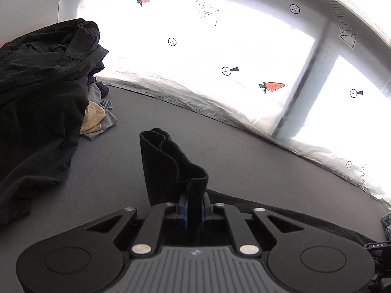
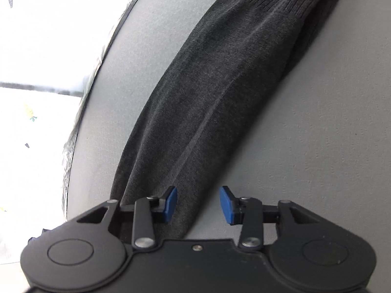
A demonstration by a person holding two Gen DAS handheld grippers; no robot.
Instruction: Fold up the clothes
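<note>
Left wrist view: left claw (image 1: 194, 207) pinched tight on a fold of the black knit garment (image 1: 171, 166); blue pads (image 1: 185, 211) press the cloth from both sides. The gripped end stands up off the grey table (image 1: 244, 146) in a loose, crumpled loop, its ribbed edge uppermost. Rest of the garment trails back and to the right along the table, behind the claw.

Pile of clothes (image 1: 41, 92) at left on the table, well apart from the lifted end: dark trousers-like pieces on top, a tan item (image 1: 94, 120) and grey and blue scraps at its foot. Beyond the table edge, a bright white sheet (image 1: 207, 44) printed with carrots, arrows and cross marks.

Right wrist view: right claw (image 2: 198, 205) partly open, pointing down over the garment (image 2: 220, 85). The cloth lies flat as a long band running from the claw up to the top right, ribbed cuff at the far end. Left pad (image 2: 171, 202) sits over the cloth, right pad (image 2: 226, 204) over bare table (image 2: 317, 134); neither pad presses on it. Nothing held here.
</note>
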